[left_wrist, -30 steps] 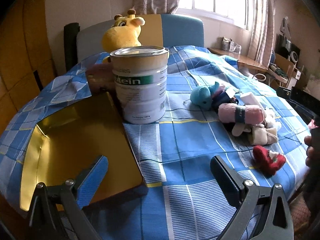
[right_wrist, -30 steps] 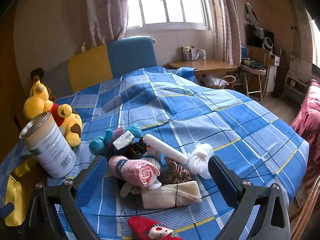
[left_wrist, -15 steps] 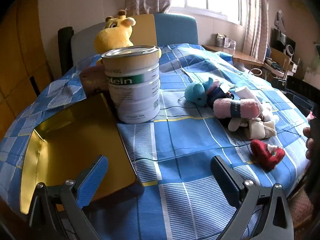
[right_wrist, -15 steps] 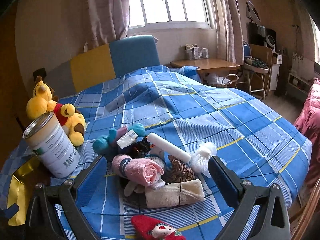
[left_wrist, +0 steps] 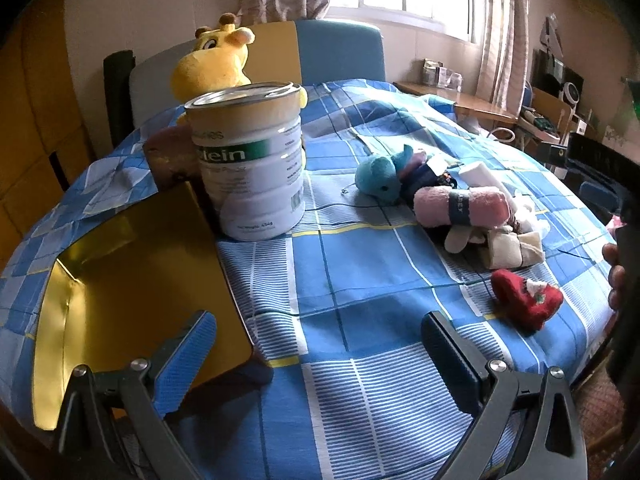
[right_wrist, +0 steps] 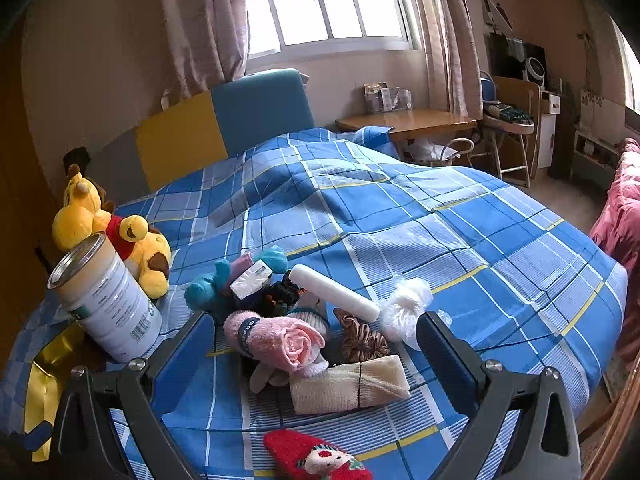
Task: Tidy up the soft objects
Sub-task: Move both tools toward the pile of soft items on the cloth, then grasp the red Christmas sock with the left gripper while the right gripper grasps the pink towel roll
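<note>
Both grippers, left (left_wrist: 318,354) and right (right_wrist: 314,350), hang spread wide and empty over the near bed edge, so reaching into the tangled pile around the pink rolled towel (right_wrist: 276,338) risks dragging neighbours along or nudging the red plush ornament (right_wrist: 316,458) off that edge.

A bed under a blue checked cover (right_wrist: 400,232) carries a white tin (left_wrist: 250,160), an open gold box (left_wrist: 132,280), a yellow plush toy (right_wrist: 140,248), a red knitted toy (left_wrist: 526,300) and a heap of rolled soft things (right_wrist: 312,320).
</note>
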A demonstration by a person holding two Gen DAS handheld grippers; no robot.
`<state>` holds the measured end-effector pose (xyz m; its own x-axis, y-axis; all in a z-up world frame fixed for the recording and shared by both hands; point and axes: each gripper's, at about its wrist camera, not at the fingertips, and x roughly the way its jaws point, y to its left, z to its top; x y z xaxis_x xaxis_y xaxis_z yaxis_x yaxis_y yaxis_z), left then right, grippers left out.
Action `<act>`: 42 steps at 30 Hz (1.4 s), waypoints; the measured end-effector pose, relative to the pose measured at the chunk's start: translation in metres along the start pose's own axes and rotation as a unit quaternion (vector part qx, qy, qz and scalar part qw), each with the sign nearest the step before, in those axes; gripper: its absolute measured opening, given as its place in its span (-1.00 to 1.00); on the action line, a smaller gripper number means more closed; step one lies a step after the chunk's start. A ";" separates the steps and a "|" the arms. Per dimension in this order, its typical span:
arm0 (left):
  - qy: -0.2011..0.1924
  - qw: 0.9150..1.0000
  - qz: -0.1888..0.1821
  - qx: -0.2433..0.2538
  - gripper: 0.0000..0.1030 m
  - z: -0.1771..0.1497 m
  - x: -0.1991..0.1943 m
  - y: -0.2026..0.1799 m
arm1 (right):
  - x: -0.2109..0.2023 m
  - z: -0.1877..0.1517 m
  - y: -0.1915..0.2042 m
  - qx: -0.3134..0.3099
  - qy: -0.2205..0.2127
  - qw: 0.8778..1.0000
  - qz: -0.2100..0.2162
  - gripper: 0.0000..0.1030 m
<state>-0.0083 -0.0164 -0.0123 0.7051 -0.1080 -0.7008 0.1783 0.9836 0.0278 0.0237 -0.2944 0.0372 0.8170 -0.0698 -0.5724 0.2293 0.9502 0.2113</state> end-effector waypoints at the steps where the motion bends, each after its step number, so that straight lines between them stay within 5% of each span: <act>1: 0.000 1.000 -0.001 0.002 0.99 0.000 0.000 -0.001 | 0.000 0.000 -0.001 0.001 0.000 1.000 0.000 1.00; 8: 0.011 1.000 -0.014 0.012 0.99 0.001 0.004 -0.008 | 0.000 0.002 -0.005 0.014 0.001 1.000 0.003 1.00; 15: 0.031 0.995 -0.079 0.051 0.99 0.015 0.019 -0.032 | -0.015 0.004 -0.030 0.072 -0.019 0.997 0.012 1.00; 19: 0.047 0.987 -0.131 0.086 0.98 0.022 0.029 -0.058 | -0.019 0.004 -0.057 0.137 -0.026 0.990 0.001 1.00; 26: 0.092 0.957 -0.246 0.124 0.73 0.037 0.051 -0.116 | -0.024 0.004 -0.073 0.173 -0.034 0.984 0.004 1.00; 36: 0.137 0.955 -0.221 0.140 0.68 0.034 0.095 -0.181 | -0.020 0.003 -0.074 0.174 -0.025 0.984 0.017 1.00; 37: 0.144 0.954 -0.224 0.140 0.45 0.031 0.099 -0.183 | -0.019 0.003 -0.074 0.174 -0.023 0.984 0.019 1.00; 38: 0.152 0.950 -0.237 0.134 -0.08 0.028 0.102 -0.183 | -0.018 0.003 -0.073 0.174 -0.020 0.984 0.021 1.00; 42: 0.147 0.946 -0.272 0.103 -0.61 0.024 0.098 -0.159 | -0.013 0.003 -0.071 0.169 -0.009 0.985 0.025 0.94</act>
<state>0.0488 -0.1867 -0.0684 0.2555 -0.5150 -0.8182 0.6108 0.7421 -0.2763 -0.0021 -0.3613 0.0322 0.8401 -0.0334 -0.5414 0.3487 0.7979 0.4918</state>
